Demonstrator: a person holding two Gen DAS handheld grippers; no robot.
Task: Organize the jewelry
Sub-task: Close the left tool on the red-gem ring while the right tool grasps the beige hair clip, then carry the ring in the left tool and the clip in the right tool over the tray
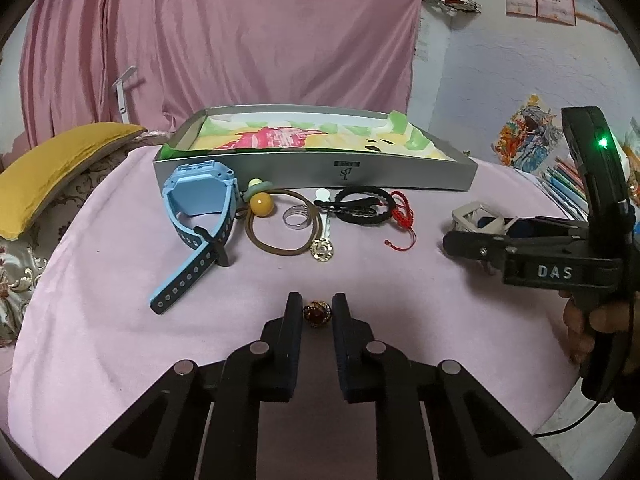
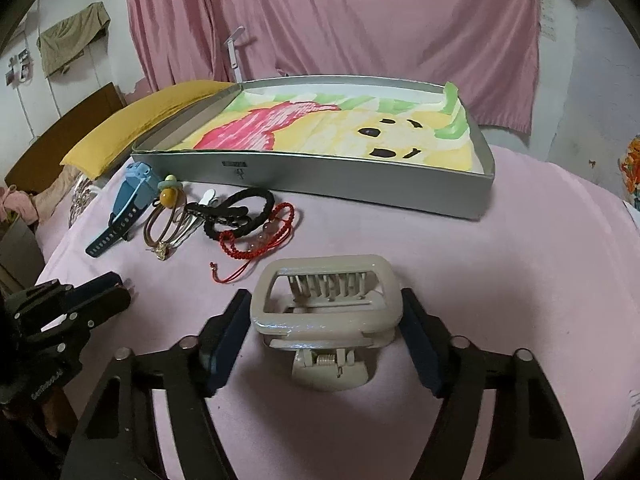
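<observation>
A small gold ring with a dark stone (image 1: pixel 317 313) lies on the pink cloth (image 1: pixel 120 320), well in front of the silver box (image 1: pixel 320 174), between the narrow-set jaws of the left gripper (image 1: pixel 317 307); whether they touch it is unclear. The right gripper (image 2: pixel 325 322), jaws wide, brackets a beige claw clip (image 2: pixel 325 312). The ring could slip or flick away if pinched off-centre.

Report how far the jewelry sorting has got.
Done: nothing yet; the gray box holds only its drawing liner. In hand: the left tongs bracket a small dark ring, and the right tongs straddle the beige hair claw, neither closed. Left: blue watch, black bracelet, red cord bracelet, brown hoops.
</observation>
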